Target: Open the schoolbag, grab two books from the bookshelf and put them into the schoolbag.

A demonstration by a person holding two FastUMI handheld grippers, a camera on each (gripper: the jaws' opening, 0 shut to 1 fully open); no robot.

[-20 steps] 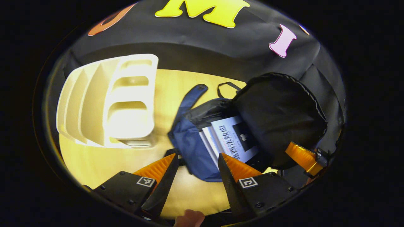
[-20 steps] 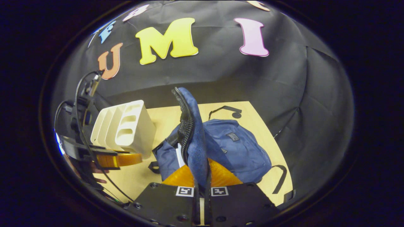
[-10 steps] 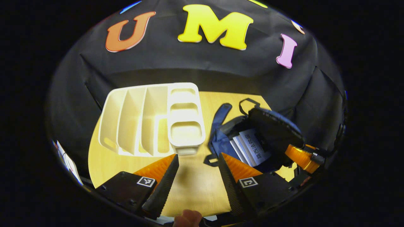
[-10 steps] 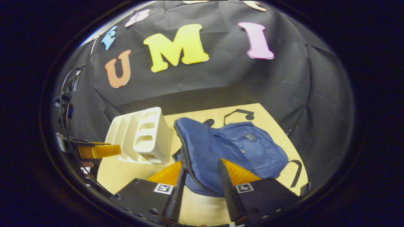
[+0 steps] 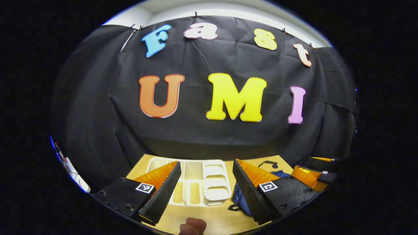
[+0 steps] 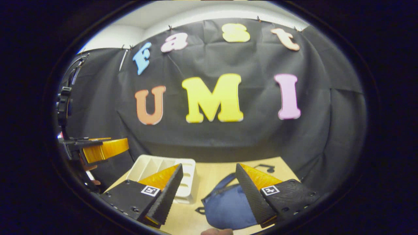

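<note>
The left gripper [image 5: 206, 182] is held with its two fingers spread wide apart — nothing between them. A fingertip of the person's hand [image 5: 192, 226] shows at the bottom edge of the left gripper view. The right gripper [image 6: 209, 187] likewise has its jaws parted, gripping nothing, and a sliver of the holding hand [image 6: 216, 231] shows below. In the right gripper view the left gripper appears at the left edge, raised, roughly level.
</note>
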